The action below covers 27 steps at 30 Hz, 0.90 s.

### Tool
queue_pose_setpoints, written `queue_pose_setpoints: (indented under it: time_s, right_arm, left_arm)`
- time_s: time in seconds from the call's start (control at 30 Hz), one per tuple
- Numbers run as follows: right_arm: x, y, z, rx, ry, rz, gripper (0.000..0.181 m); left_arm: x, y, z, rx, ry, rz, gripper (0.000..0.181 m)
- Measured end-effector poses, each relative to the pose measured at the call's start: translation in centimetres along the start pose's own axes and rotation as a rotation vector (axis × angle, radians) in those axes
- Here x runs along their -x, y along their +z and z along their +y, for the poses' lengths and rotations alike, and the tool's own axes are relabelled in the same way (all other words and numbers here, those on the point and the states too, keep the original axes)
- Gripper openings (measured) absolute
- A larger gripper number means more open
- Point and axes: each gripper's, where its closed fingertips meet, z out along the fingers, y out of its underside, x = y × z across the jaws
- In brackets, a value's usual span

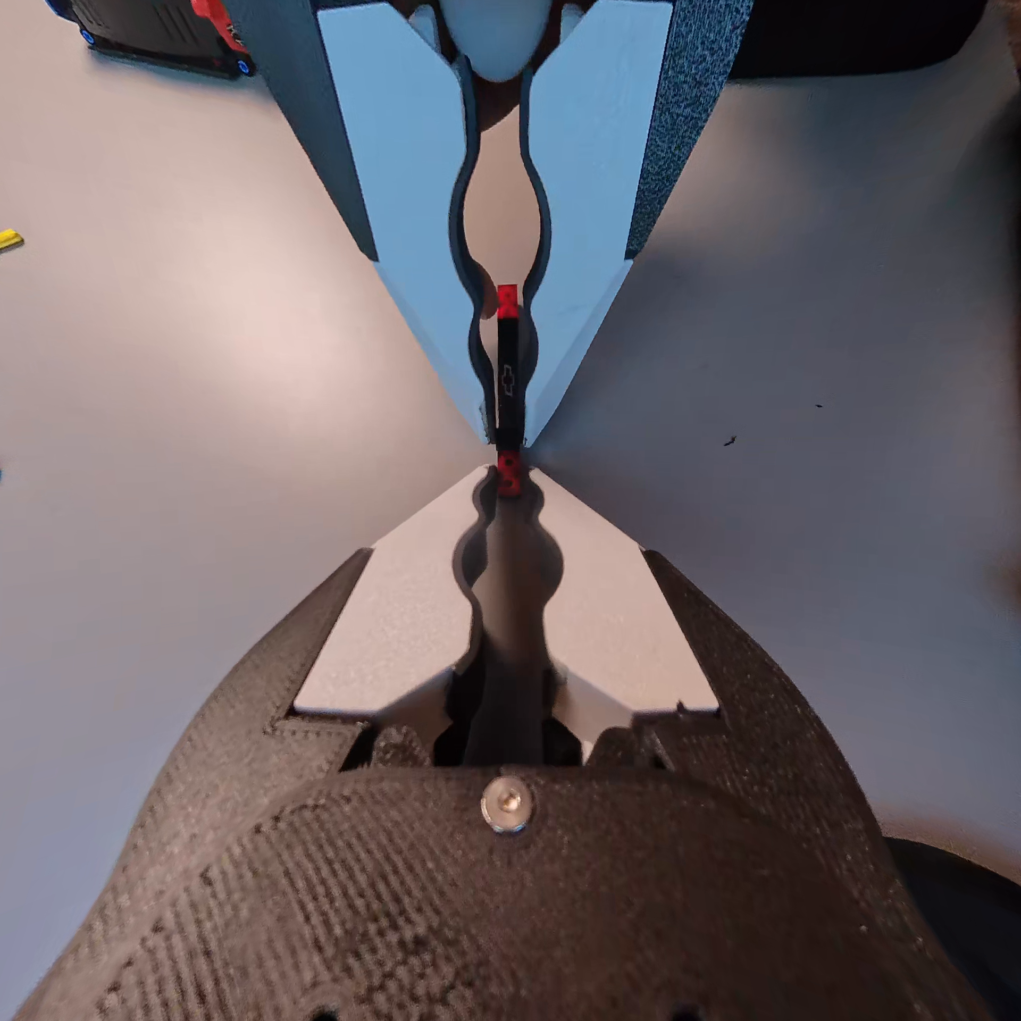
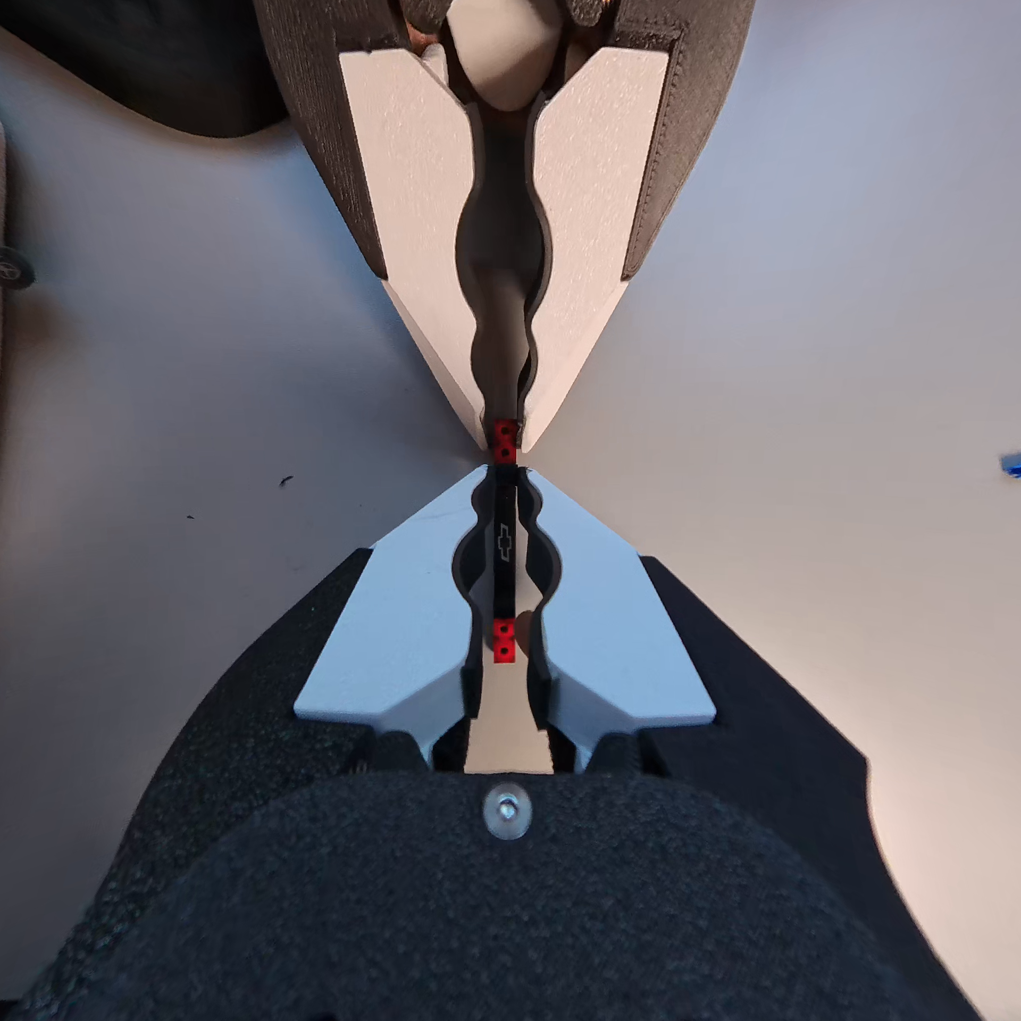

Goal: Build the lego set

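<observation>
A slim black lego bar (image 1: 508, 381) with a small red brick at each end hangs above the grey table, held between my two grippers, which meet tip to tip. My right gripper (image 2: 505, 472) is shut on the black bar (image 2: 504, 558). One red end (image 2: 504, 646) sits back between its fingers. My left gripper (image 1: 508, 475) is shut on the other red end brick (image 1: 508, 480), which also shows in the right wrist view (image 2: 505, 442). In the left wrist view the right gripper (image 1: 508, 439) comes in from the top.
A black lego model (image 1: 166, 33) with red and blue parts stands at the far left on the table (image 1: 221, 387). A yellow piece (image 1: 10, 238) lies at the left edge. A blue piece (image 2: 1011, 463) lies at the right edge. A dark wheel (image 2: 14, 270) is at the left. Both grippers' tips are close together, under 4 cm apart. Left tips and right tips are each some 15 centimetres from the dark wheel (image 2: 14, 270).
</observation>
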Motion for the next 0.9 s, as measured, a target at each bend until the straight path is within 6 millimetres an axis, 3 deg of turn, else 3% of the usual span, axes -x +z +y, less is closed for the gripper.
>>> queue_pose_setpoints:
  time_s: [0.43, 0.7, 0.77, 0.8, 0.9]
  right_arm:
    - [0.1, 0.3, 0.3, 0.098, -0.036, 0.027, 0.005]
    - [0.1, 0.2, 0.2, 0.049, -0.006, 0.027, 0.006]
    - [0.2, -0.2, -0.2, -0.007, 0.007, 0.032, 0.022]
    - [0.2, -0.6, -0.6, -0.042, 0.022, 0.036, 0.022]
    - [0.2, -1.1, -1.0, -0.081, 0.034, 0.054, 0.002]
  left_arm:
    - [0.0, 0.1, 0.0, 0.001, 0.013, -0.010, 0.006]
    - [0.0, 0.1, 0.0, 0.003, 0.015, -0.010, 0.006]
    - [-0.1, 0.1, 0.0, 0.004, 0.016, -0.009, 0.006]
    - [-0.1, 0.1, -0.1, 0.004, 0.018, -0.009, 0.006]
    - [-0.1, 0.1, -0.1, 0.003, 0.017, -0.006, 0.006]
